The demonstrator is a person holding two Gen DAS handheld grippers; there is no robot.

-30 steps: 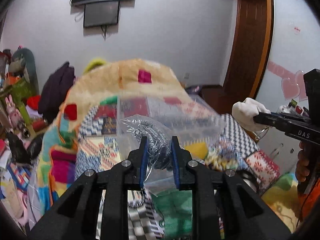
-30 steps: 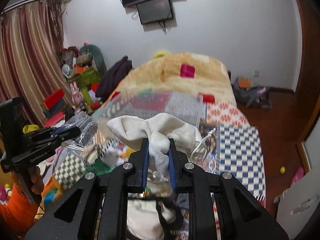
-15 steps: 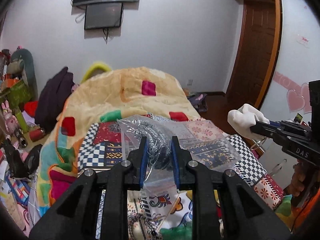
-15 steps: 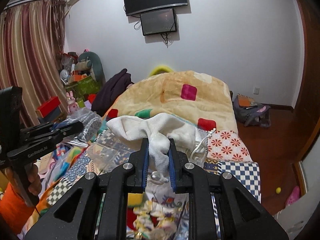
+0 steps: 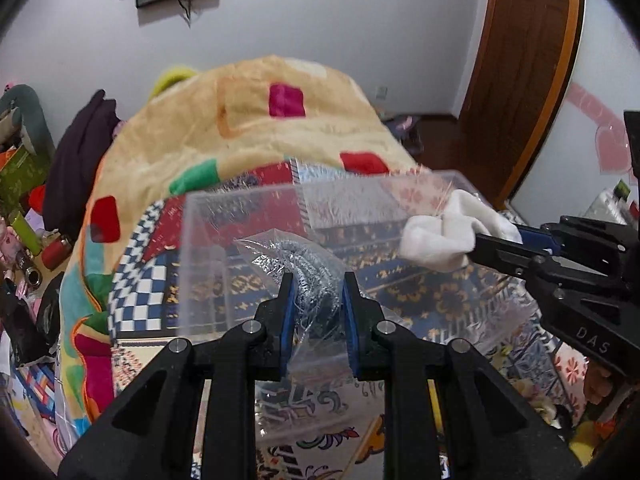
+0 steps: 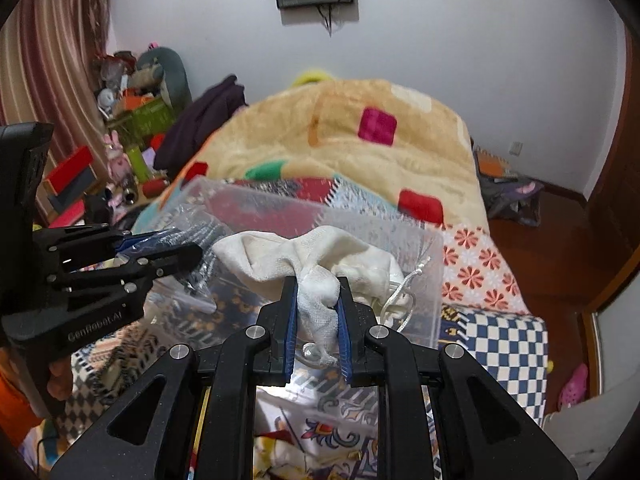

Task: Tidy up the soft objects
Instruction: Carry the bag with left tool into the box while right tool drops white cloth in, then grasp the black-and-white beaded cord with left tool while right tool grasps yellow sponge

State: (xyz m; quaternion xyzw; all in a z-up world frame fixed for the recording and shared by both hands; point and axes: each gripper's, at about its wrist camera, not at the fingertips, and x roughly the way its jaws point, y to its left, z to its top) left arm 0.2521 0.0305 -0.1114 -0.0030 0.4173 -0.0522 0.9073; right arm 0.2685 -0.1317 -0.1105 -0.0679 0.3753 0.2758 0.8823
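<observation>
My left gripper [image 5: 317, 288] is shut on a clear plastic bag holding a silvery grey mesh item [image 5: 310, 260], held just over the near edge of a clear plastic box [image 5: 248, 216] on the bed. My right gripper [image 6: 317, 292] is shut on a white cloth pouch [image 6: 320, 256] with a white drawstring [image 6: 404, 292], held over the same box [image 6: 416, 240]. In the left wrist view the right gripper [image 5: 480, 240] comes in from the right with the white pouch [image 5: 444, 236]. In the right wrist view the left gripper [image 6: 176, 248] shows at the left with the bag.
The box rests on a patchwork quilt [image 5: 132, 272] with a beige blanket [image 5: 256, 120] behind. Clutter of toys and boxes [image 6: 132, 120] lines the left wall. A dark garment [image 5: 80, 152] lies at the bed's left. A wooden door [image 5: 520, 64] stands at right.
Both grippers have moved forward and down towards the clear box and closer together, each still holding its item. The box now fills the middle of both views.
</observation>
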